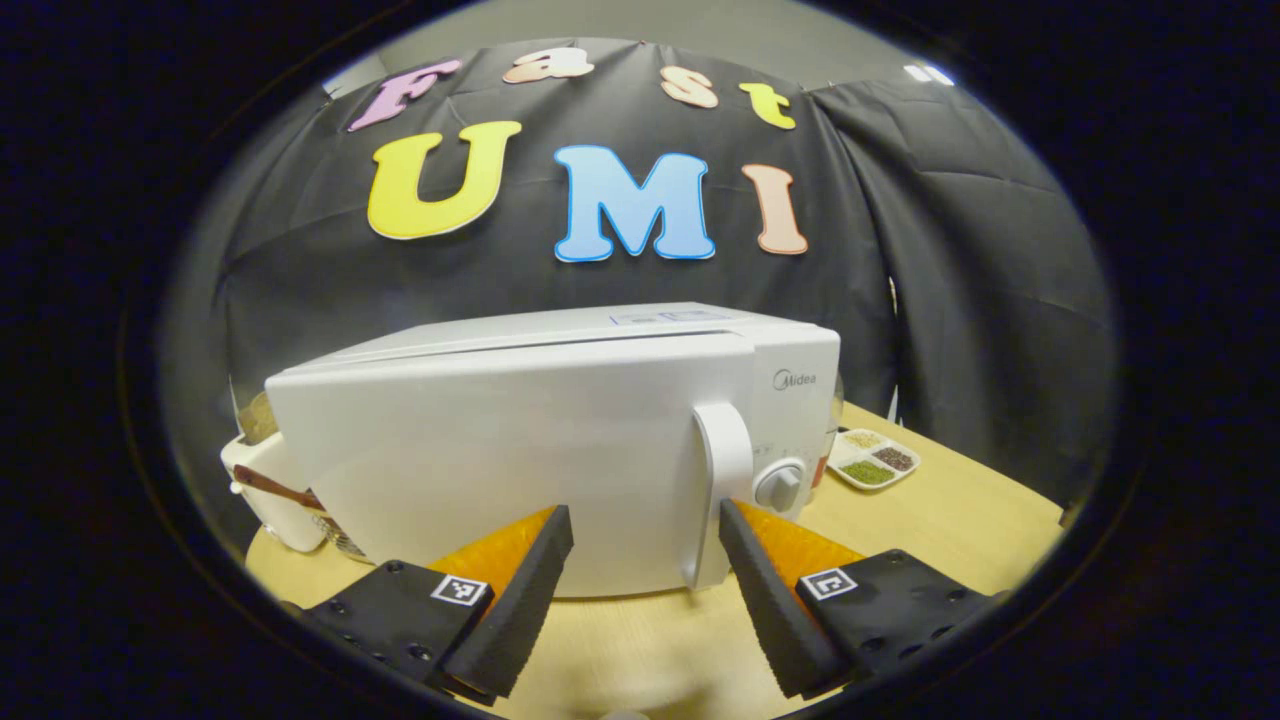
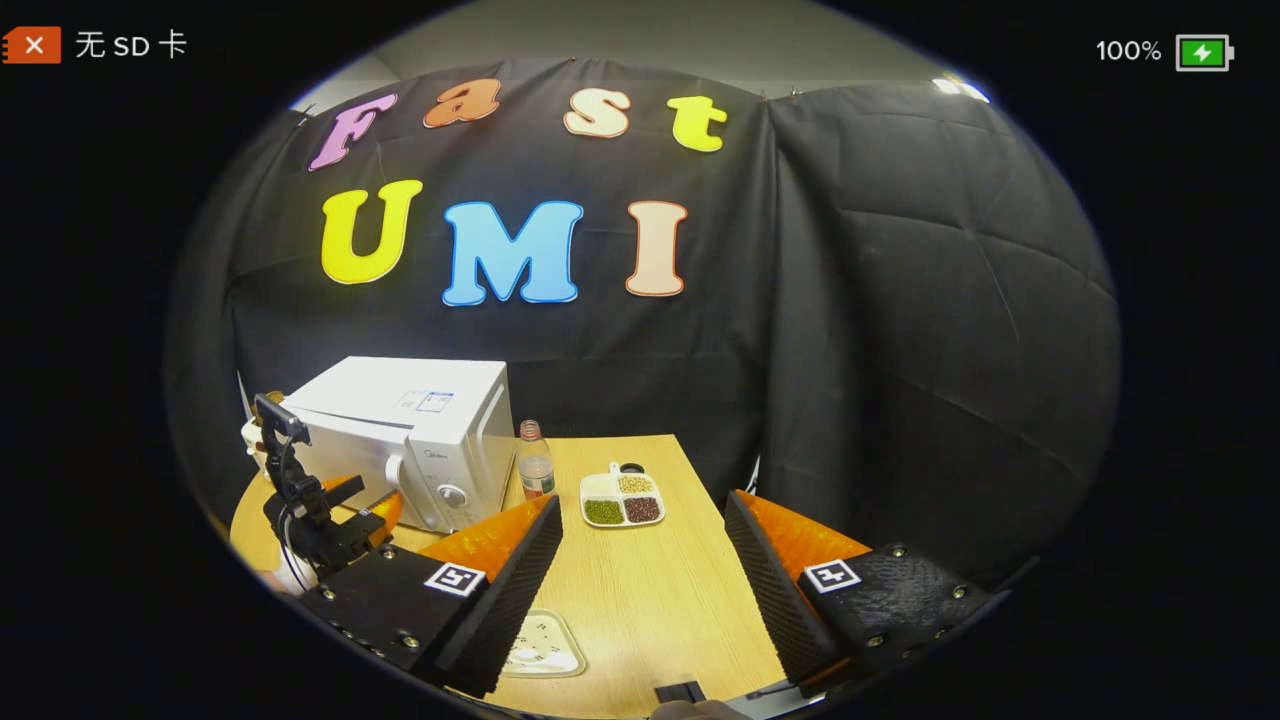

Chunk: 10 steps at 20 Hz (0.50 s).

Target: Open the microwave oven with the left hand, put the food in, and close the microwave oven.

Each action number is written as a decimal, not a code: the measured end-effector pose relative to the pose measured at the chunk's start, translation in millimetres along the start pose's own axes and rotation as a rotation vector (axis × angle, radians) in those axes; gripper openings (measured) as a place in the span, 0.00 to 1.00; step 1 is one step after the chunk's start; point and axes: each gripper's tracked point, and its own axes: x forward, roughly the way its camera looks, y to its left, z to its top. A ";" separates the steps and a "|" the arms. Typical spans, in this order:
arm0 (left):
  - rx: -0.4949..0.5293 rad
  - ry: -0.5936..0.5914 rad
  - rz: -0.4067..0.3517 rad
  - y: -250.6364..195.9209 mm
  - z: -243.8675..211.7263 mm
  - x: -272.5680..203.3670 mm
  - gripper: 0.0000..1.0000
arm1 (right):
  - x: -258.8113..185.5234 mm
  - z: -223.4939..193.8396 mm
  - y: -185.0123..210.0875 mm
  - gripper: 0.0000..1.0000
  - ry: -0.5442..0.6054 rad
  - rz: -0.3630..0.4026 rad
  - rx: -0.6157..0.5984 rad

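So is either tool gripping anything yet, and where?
Nothing is held. The left tool is open in front of the microwave door handle; the right tool is open over the table.

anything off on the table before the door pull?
Nothing stands out. The microwave stands level with its door shut, the divided dish holds its food unspilled, and the bottle stands upright beside it.

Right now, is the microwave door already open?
No, the microwave door sits closed, flush with the body, and the open left gripper has not yet grasped the handle.
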 end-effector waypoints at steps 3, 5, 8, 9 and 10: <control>-0.019 0.045 0.007 -8.3 -6.1 5.2 1.00 | 0.1 -0.8 4.7 1.00 0.004 0.019 -0.002; 0.040 0.049 0.038 -4.9 -6.6 4.2 1.00 | -1.4 -0.8 7.7 1.00 -0.001 0.032 -0.008; 0.029 0.062 0.038 -8.2 -8.3 -3.7 0.95 | -3.9 1.7 12.0 1.00 -0.008 0.054 -0.004; 0.015 0.062 0.041 -8.1 -5.8 -11.5 1.00 | -4.7 4.4 13.6 1.00 -0.013 0.062 -0.001; -0.007 0.062 0.037 -9.4 -1.2 -18.9 0.98 | -6.1 6.8 15.1 1.00 -0.021 0.073 0.001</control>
